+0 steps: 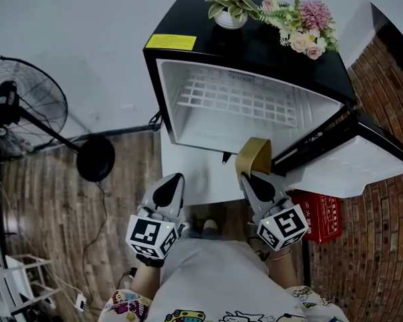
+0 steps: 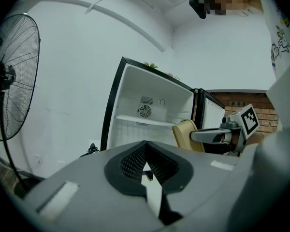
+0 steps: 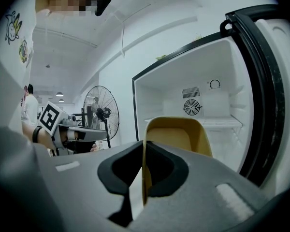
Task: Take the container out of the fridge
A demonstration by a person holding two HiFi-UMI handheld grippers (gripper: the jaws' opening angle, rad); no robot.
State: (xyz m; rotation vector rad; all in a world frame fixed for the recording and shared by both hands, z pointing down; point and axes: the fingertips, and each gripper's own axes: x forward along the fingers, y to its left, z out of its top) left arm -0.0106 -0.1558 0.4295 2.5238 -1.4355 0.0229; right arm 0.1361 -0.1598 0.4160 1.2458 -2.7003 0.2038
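Parts of the container [image 1: 254, 154] are out of sight. In the head view only its tan rim and one curved wall rise past the right tongs [image 1: 250, 177], which cover its base. The right gripper view shows those tongs pinched narrow on the container's near wall, seen edge-on with a pad on either side. Whether anything lies in the container I cannot tell. It hangs outside the fridge [image 1: 201, 32], just in front of the open mouth and toward the door side. The left tongs [image 1: 176, 178] are pressed together with nothing between them, beside the right pair and apart from the container.

The fridge's lower front washes out to white in the head view, so its bottom edge is hard to make out. The red box [image 1: 322, 217] on the floor [image 1: 47, 200] is partly covered by the door [image 1: 349, 163] and by the right tongs' marker cube. The fan [image 1: 20, 106] is cut off by the left edge of that view, and the person's own clothing hides the floor nearest the camera.

The door stands wide to the right, toward the brick wall [image 1: 383, 79], with its inner edge just beside the container. The wire shelf [image 1: 235, 99] spans the cavity, well behind both tongs. A potted plant [image 1: 230, 9] and flowers [image 1: 305, 29] sit on the fridge top, back from its front edge. Open wooden floor lies between the fan's round base and the fridge's left side.
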